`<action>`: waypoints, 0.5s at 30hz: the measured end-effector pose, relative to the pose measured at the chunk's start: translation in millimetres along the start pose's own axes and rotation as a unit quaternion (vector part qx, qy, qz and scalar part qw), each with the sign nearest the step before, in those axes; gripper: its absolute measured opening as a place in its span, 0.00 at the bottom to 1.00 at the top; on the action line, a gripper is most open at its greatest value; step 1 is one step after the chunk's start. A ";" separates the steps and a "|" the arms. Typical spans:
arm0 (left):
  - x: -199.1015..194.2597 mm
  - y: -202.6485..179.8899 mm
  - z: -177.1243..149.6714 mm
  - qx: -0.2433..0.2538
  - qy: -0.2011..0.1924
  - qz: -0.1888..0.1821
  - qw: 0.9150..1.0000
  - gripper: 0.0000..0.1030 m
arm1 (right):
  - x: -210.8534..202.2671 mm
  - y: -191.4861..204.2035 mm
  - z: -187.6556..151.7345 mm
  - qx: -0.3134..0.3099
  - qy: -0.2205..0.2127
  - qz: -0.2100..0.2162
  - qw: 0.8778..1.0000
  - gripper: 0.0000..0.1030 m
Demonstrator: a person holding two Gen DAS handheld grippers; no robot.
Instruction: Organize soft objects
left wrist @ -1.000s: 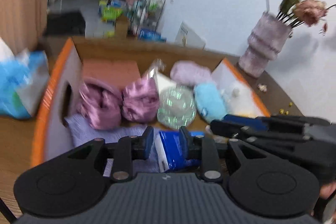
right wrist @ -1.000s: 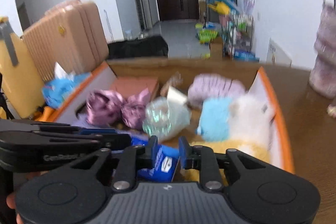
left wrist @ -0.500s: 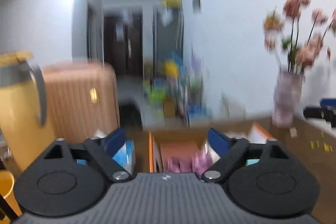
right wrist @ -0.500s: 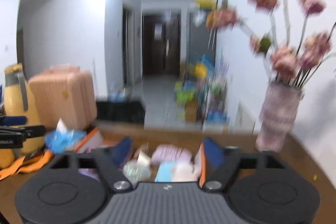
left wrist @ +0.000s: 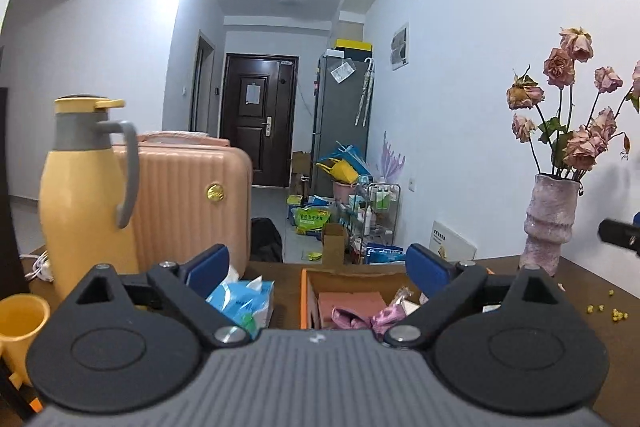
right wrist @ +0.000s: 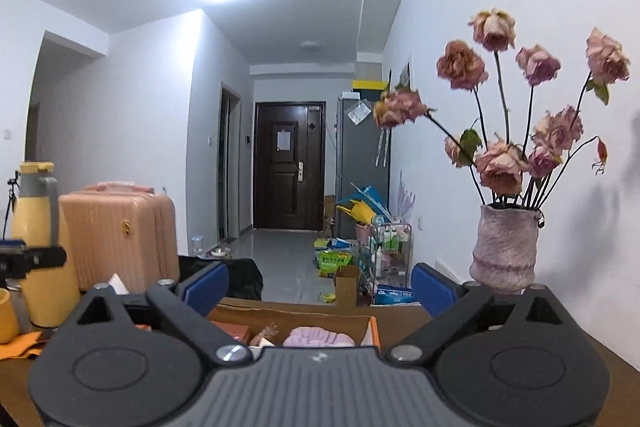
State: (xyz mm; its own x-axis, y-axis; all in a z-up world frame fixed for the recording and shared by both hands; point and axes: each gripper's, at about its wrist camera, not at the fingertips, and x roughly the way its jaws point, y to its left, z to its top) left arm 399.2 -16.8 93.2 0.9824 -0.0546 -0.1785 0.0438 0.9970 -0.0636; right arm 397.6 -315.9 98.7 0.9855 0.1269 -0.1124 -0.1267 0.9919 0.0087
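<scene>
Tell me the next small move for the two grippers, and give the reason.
Probably tilt both back down toward the cardboard box. The left gripper and right gripper have just been opening, with nothing between their fingers, and they look level across the room, so most of the box's soft items, like the lilac plush, sit low or hidden.

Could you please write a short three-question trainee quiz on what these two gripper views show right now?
1. True or false: the left gripper is holding a soft item.
2. Which stands left of the pink suitcase? A) vase B) yellow flask C) fridge
3. Fill in: the cardboard box has an ______ edge.

Key:
1. False: both it and the right gripper are open, with nothing between the fingers.
2. B, the yellow flask; the vase stands far right.
3. Orange.
</scene>
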 end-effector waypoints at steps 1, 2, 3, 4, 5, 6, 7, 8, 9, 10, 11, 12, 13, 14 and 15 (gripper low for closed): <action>-9.3 1.0 -3.0 0.000 -0.001 -0.002 1.000 0.94 | -9.5 1.5 -0.3 0.001 -0.003 0.001 1.000 0.96; -18.6 2.3 -5.2 0.001 -0.002 -0.007 1.000 0.95 | -16.6 2.7 -0.8 0.002 -0.003 0.002 1.000 0.96; -29.2 3.8 -8.1 0.001 -0.004 -0.013 1.000 0.96 | -27.1 5.2 -1.9 0.002 -0.002 0.003 1.000 0.96; -41.8 4.3 -11.6 0.001 -0.007 -0.017 1.000 0.96 | -36.5 6.5 -2.7 0.003 -0.002 0.004 1.000 0.96; -52.9 4.0 -13.4 0.001 -0.008 -0.016 1.000 0.96 | -48.0 8.1 -3.6 0.004 -0.004 0.004 1.000 0.96; -68.1 4.6 -16.4 0.004 -0.012 -0.015 1.000 0.96 | -62.6 10.1 -5.6 0.007 -0.005 0.003 1.000 0.96; -82.7 5.5 -19.3 0.006 -0.017 -0.016 1.000 0.98 | -76.6 11.5 -7.7 0.010 -0.006 0.006 1.000 0.96; -101.0 5.6 -22.9 0.009 -0.019 -0.010 1.000 0.99 | -89.9 12.8 -10.4 0.011 -0.007 0.011 1.000 0.96; -116.6 5.3 -26.3 0.014 -0.020 -0.003 1.000 1.00 | -107.5 14.9 -14.6 0.016 -0.005 0.014 1.000 0.96; -136.5 5.4 -32.0 0.021 -0.023 0.000 1.000 1.00 | -122.4 16.8 -18.6 0.020 -0.003 0.014 1.000 0.96; -153.5 5.5 -36.8 0.026 -0.024 0.000 0.999 1.00 | -137.4 19.4 -23.2 0.023 -0.001 0.017 1.000 0.97; -169.8 6.3 -41.9 0.031 -0.026 -0.005 0.999 1.00 | -153.6 22.7 -28.6 0.023 0.003 0.019 1.000 0.97; -186.5 7.4 -47.7 0.033 -0.030 -0.015 0.999 1.00 | -168.7 25.9 -33.4 0.023 0.007 0.017 1.000 0.98; -206.1 8.9 -55.2 0.033 -0.035 -0.023 0.999 1.00 | -184.7 30.1 -39.7 0.025 0.009 0.013 1.000 0.98; -221.3 9.1 -61.7 0.033 -0.038 -0.024 0.998 1.00 | -201.6 34.7 -46.6 0.025 0.010 0.011 1.000 0.99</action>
State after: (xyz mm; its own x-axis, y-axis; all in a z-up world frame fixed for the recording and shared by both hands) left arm 171.1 1.0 71.5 0.9896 -0.1016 -0.1016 0.1016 0.9948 -0.0046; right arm 189.3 -307.3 75.4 0.9800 0.1490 -0.1317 -0.1421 0.9880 0.0600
